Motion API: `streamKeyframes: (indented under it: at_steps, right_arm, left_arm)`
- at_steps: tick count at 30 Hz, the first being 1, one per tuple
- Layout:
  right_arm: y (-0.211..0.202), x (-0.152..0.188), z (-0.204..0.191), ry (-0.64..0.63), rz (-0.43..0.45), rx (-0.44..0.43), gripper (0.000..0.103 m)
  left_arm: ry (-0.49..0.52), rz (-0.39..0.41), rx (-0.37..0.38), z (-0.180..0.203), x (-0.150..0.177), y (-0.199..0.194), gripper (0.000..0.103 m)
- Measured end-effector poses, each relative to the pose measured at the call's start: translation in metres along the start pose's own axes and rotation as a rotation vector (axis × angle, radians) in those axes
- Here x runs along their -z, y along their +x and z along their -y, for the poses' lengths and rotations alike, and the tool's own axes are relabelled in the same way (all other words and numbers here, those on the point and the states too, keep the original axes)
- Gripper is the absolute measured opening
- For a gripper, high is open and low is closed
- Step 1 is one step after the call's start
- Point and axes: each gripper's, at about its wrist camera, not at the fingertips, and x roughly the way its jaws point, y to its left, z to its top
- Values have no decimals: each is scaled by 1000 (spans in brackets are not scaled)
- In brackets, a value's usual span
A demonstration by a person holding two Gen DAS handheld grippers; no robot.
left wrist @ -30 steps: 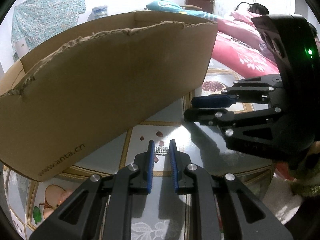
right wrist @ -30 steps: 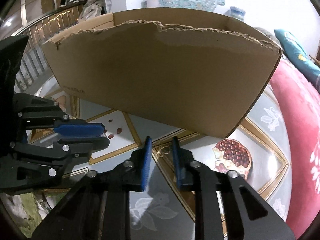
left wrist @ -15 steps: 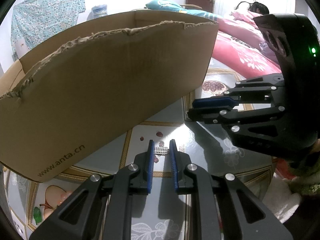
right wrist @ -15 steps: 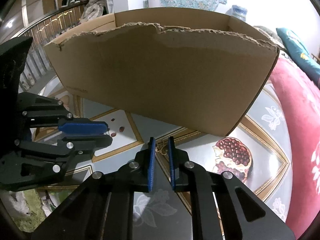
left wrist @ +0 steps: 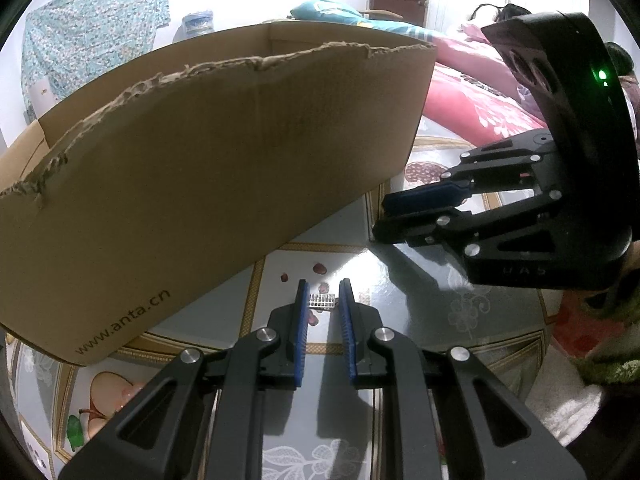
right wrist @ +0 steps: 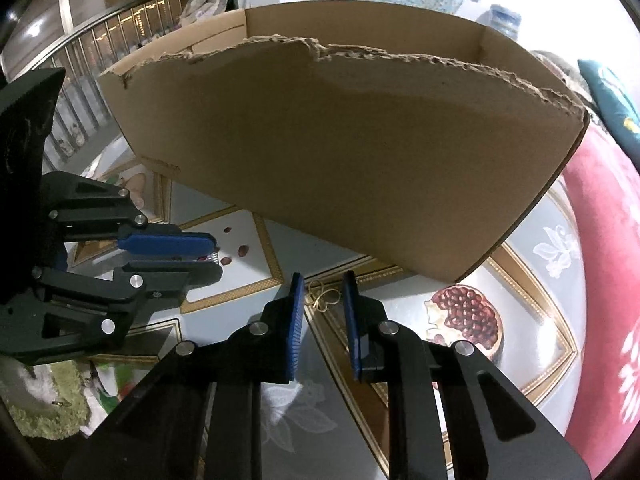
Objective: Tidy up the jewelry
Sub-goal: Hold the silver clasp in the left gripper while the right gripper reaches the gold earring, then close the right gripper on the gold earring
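Observation:
A small silver rhinestone piece sits between the blue fingertips of my left gripper, which is shut on it just above the glass table. A thin gold chain lies on the table between the tips of my right gripper, whose jaws stand a little apart around it. The right gripper also shows in the left wrist view, and the left gripper in the right wrist view. A large open cardboard box with a torn rim stands just behind both; its inside is hidden.
The glass table has a fruit-patterned top with gold borders. A red floral quilt lies to the right. A green fuzzy cloth is at the near left edge.
My right gripper narrowed its jaws half a second ago and has opened them again around the gold chain. The left gripper has stayed still on the silver piece.

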Motion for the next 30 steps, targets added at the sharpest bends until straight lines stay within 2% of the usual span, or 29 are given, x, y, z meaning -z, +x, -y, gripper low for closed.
streamKeyframes:
  at_steps: [10,11,12,17,21,23,24,30]
  right_arm:
    - [-10,-2,2,11,4,-6,16]
    - [-11,-3,3,11,4,-9,4]
    - [-10,-4,4,15,-2,-16,2]
    - [-10,-2,5,23,-8,-11,2]
    - [-14,-7,3,26,-2,-16,6]
    - [-14,-9,4,18,-8,-18,21]
    - [-14,-10,6,6,-11,-11,23]
    - [3,-20,10,-76,-68,-33,24]
  left_arm:
    - [5,0,1,1,0,0,14]
    - [5,0,0,1,-1,0,14]
    - [5,0,0,1,-1,0,14]
    - [7,-1,0,0,-1,0,14]
    - [11,-2,1,0,-1,0,14]
    - [14,-2,2,0,-1,1,14]
    - [16,-2,1,1,-1,1,14]
    - [21,-1,-1,2,-1,1,14]
